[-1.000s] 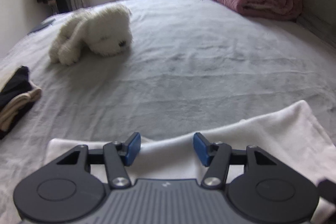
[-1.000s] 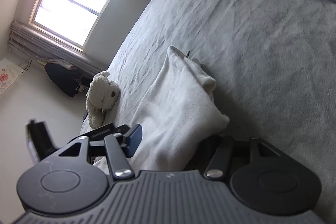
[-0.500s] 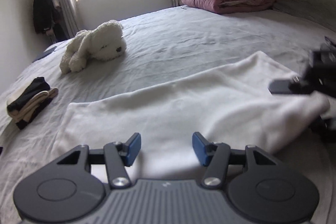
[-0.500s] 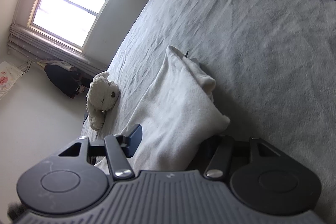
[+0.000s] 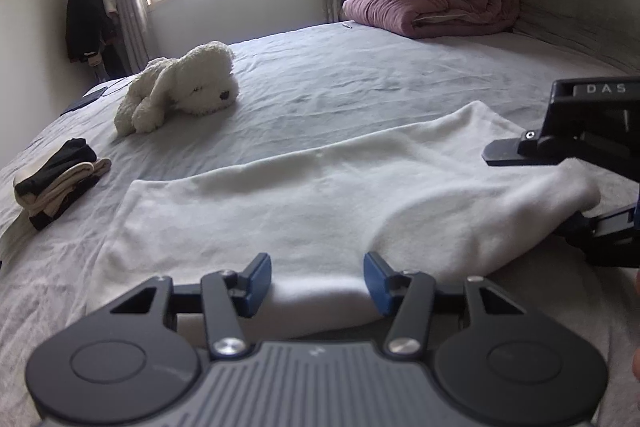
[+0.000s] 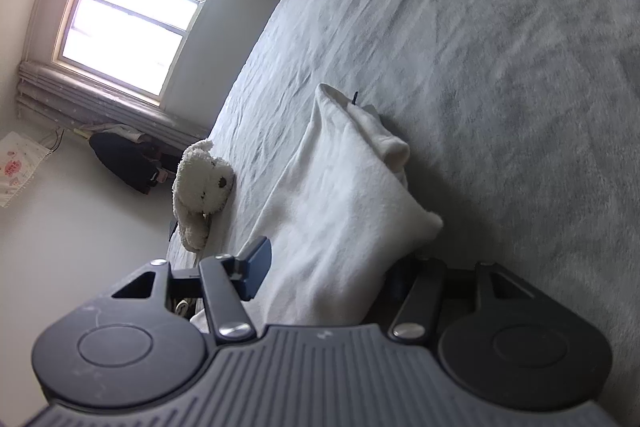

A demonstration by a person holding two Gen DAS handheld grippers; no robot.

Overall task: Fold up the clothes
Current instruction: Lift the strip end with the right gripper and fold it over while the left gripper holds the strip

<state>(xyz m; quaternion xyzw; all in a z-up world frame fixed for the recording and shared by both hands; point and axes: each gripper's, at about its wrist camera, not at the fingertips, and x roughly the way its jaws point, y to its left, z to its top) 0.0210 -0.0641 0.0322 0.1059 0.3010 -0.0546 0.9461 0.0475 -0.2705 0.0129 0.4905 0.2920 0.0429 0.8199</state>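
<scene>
While the folded white fleece garment (image 5: 320, 199) lies flat on the grey bedsheet (image 5: 360, 87), the left gripper (image 5: 317, 281) and right gripper (image 6: 328, 267), jaws spread, straddle its near edge and end; closing likely precedes the next fold.

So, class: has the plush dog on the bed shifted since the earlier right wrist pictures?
No. In the right wrist view the plush dog lies at the same spot beside the white garment, below the window.
</scene>
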